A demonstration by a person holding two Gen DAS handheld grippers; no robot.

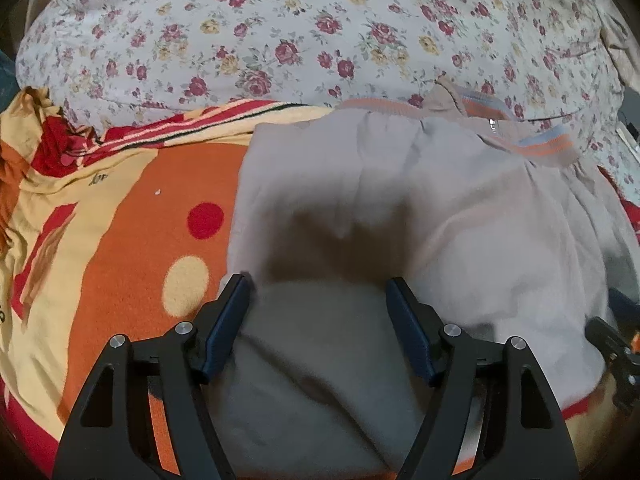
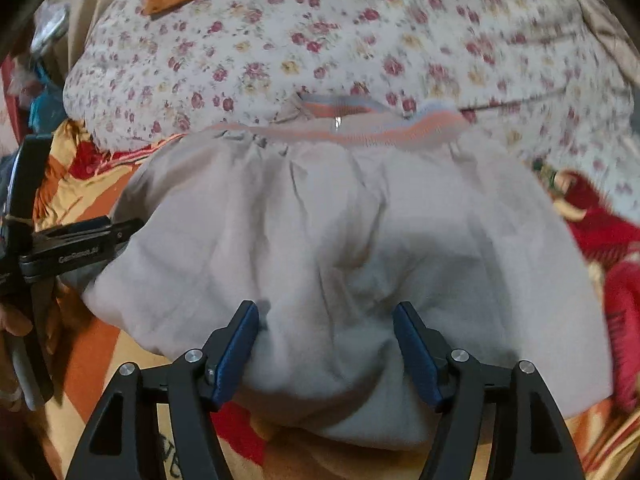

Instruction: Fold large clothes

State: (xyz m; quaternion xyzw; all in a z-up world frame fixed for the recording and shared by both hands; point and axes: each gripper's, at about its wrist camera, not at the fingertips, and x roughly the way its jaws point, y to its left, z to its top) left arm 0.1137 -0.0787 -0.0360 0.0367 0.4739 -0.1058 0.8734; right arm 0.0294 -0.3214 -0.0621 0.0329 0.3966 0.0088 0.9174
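Observation:
A large grey garment [image 1: 460,216] with an orange and blue ribbed band [image 1: 544,144] lies folded on the blanket. It also fills the right wrist view [image 2: 340,240], its band [image 2: 360,128] at the far edge. My left gripper [image 1: 318,284] is open and empty, its blue pads just over the garment's near left part. My right gripper [image 2: 326,312] is open and empty over the garment's near edge. The left gripper shows at the left of the right wrist view [image 2: 72,244]; the right gripper's edge shows at the far right of the left wrist view [image 1: 616,352].
An orange, yellow and red blanket [image 1: 132,240] with dots covers the bed under the garment. A floral quilt [image 1: 280,32] is heaped behind the garment. Red patterned fabric [image 2: 612,240] lies to the right. Cluttered items [image 2: 44,92] sit far left.

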